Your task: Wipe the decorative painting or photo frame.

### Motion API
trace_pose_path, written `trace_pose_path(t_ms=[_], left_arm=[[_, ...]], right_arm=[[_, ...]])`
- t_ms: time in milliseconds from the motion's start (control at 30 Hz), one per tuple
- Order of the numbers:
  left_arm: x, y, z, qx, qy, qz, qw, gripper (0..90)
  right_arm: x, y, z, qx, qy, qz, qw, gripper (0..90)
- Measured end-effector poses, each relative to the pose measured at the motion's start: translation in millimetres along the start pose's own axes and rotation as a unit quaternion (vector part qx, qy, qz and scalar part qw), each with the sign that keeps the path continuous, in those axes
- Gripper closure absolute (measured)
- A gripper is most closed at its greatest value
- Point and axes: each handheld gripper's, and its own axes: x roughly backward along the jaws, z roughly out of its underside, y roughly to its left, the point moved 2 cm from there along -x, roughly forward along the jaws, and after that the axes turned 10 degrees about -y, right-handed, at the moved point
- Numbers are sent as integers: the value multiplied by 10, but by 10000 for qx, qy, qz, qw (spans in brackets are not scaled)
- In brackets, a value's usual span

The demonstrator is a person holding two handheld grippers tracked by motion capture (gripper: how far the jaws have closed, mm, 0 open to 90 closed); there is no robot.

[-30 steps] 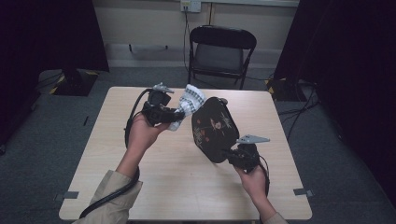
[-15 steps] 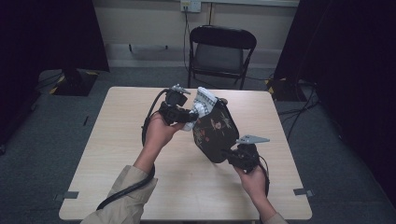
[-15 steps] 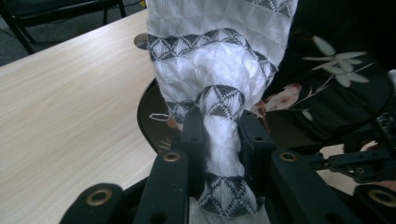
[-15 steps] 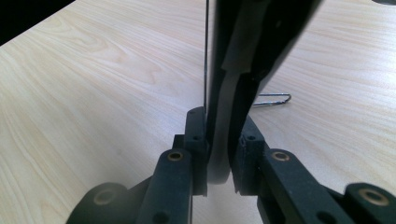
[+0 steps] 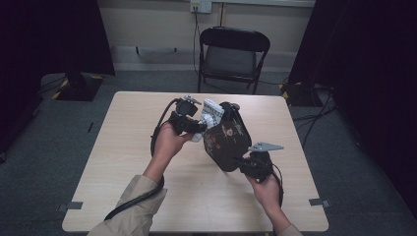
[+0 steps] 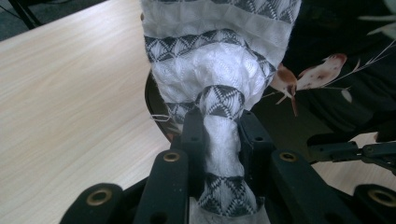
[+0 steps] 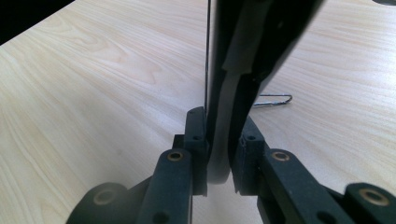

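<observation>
So the left gripper [image 6: 219,135] has its jaws clamped tight on a white-and-grey patterned cloth [image 6: 219,60], held up over the middle of the desk [image 5: 123,162], nearer the far edge; the right gripper [image 7: 219,140] pinches the rim of a black floral bag [image 5: 227,140]; cloth touches the bag's top.

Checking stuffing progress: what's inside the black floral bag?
The white patterned cloth, shut in the left gripper, is at the black floral bag, beside its rim. The bag's dark interior and anything deeper are hidden. The right gripper clamps its edge.
</observation>
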Motion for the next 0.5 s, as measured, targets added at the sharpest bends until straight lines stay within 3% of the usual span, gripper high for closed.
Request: trace_pose_path(t_ms=[500], left_arm=[[-173, 24, 155, -42, 423, -66, 9991, 755]], right_arm=[[-3, -8, -2, 8, -6, -6, 10000, 793]])
